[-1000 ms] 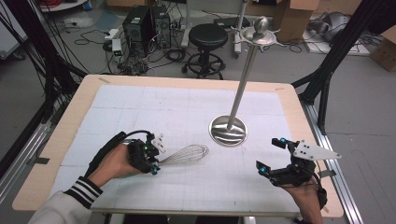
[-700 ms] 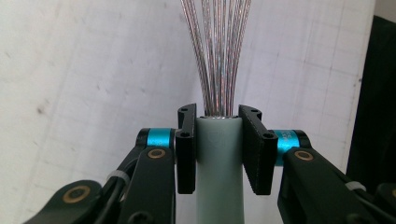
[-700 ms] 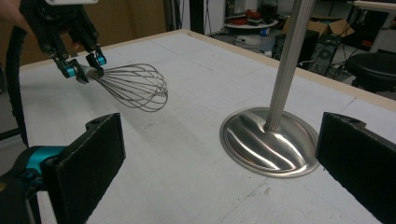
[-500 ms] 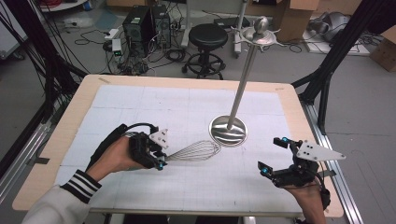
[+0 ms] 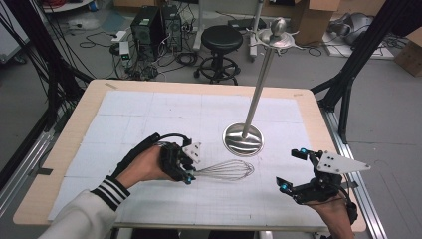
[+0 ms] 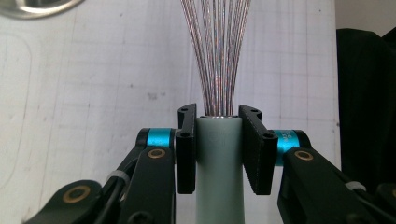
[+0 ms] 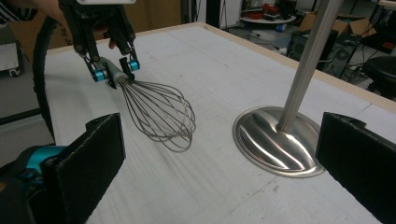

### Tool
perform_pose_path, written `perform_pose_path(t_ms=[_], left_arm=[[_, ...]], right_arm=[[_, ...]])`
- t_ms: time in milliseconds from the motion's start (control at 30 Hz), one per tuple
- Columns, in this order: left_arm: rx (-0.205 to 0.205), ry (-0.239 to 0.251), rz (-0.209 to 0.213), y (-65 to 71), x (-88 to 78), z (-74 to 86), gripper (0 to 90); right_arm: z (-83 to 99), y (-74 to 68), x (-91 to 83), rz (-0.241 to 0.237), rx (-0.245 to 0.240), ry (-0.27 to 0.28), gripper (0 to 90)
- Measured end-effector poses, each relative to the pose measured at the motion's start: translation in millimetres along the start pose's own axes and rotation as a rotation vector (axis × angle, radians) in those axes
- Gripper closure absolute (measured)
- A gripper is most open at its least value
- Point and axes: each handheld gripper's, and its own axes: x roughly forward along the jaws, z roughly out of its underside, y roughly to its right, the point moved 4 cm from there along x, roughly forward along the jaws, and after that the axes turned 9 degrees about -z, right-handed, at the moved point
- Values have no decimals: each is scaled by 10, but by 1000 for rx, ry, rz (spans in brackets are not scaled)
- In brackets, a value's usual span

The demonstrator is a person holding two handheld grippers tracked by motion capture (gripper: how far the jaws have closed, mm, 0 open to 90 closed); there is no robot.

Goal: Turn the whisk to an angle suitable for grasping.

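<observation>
A wire whisk (image 5: 226, 170) with a pale grey-green handle (image 6: 219, 163) is held just above the white mat, its wires pointing right. My left gripper (image 5: 188, 175) is shut on that handle; both black pads press its sides in the left gripper view, where the left gripper (image 6: 219, 151) rises from the bottom. From the right gripper view the whisk (image 7: 156, 112) hangs tilted, wires low. A steel stand (image 5: 243, 139) with a round base and tall pole rises just behind the whisk. My right gripper (image 5: 291, 170) is open near the front right edge, holding nothing.
The white gridded mat (image 5: 149, 114) covers most of the wooden table (image 5: 64, 144). The stand's hooked top (image 5: 276, 37) reaches high above the far edge. A stool (image 5: 221, 40), computer cases and cables stand on the floor beyond the table.
My left gripper has carried the whisk to the right, bringing it closer to the stand's base. The right gripper has stayed about where it was.
</observation>
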Motion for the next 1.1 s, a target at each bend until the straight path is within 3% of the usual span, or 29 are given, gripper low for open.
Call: perform_pose_path(t_ms=[233,467,800,1100], left_arm=[[48,4,26,4,195,-136,694],[62,27,49,-8,376,-227,694],[41,86,80,-18,579,-373,693],[39,124,84,-41,711,-448,693]], right_arm=[[1,10,-6,5,-7,-2,5],[3,12,-27,6,-4,1,5],[8,16,-30,5,-3,1,5],[12,12,-42,8,-1,4,5]])
